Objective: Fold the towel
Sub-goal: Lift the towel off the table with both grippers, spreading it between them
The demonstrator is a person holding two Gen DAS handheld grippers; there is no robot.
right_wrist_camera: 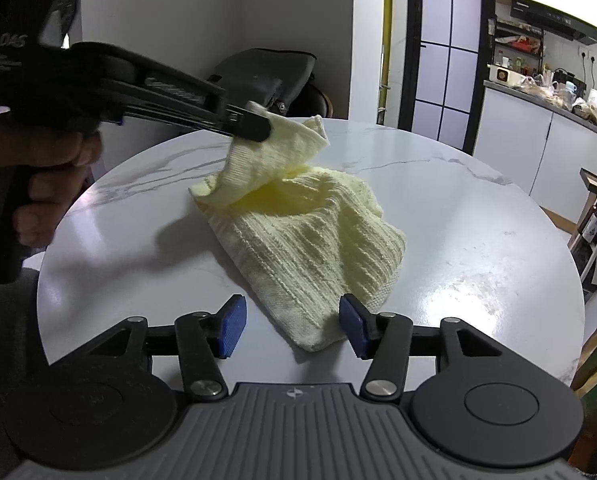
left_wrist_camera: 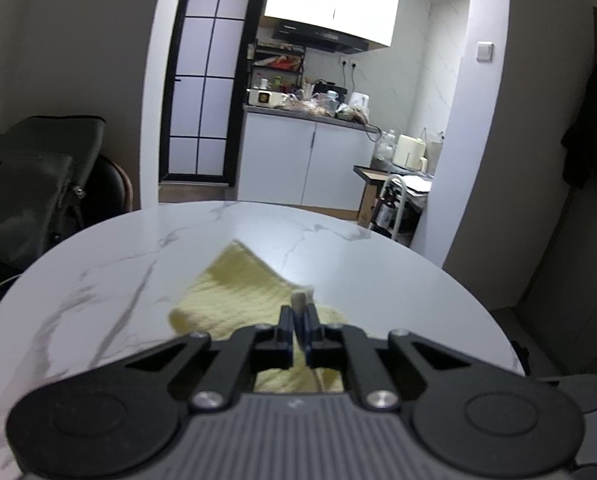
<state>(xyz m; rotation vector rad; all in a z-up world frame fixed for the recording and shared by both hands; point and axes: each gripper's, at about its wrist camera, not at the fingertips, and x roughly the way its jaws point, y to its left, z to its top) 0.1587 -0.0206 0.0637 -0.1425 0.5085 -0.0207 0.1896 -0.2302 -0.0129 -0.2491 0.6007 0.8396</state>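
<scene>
Round marble table before a kitchen alcove. One pale yellow towel, rumpled, just ahead of the right gripper, gaping and empty. One corner pinched aloft by the left gripper, clamped tight. Two grippers. Risk: thin pinch slipping, fold collapsing crooked.

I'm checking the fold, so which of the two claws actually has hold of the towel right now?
The left claw: it is shut on a raised corner of the yellow towel. The right claw is open, its blue pads either side of the near corner.
</scene>
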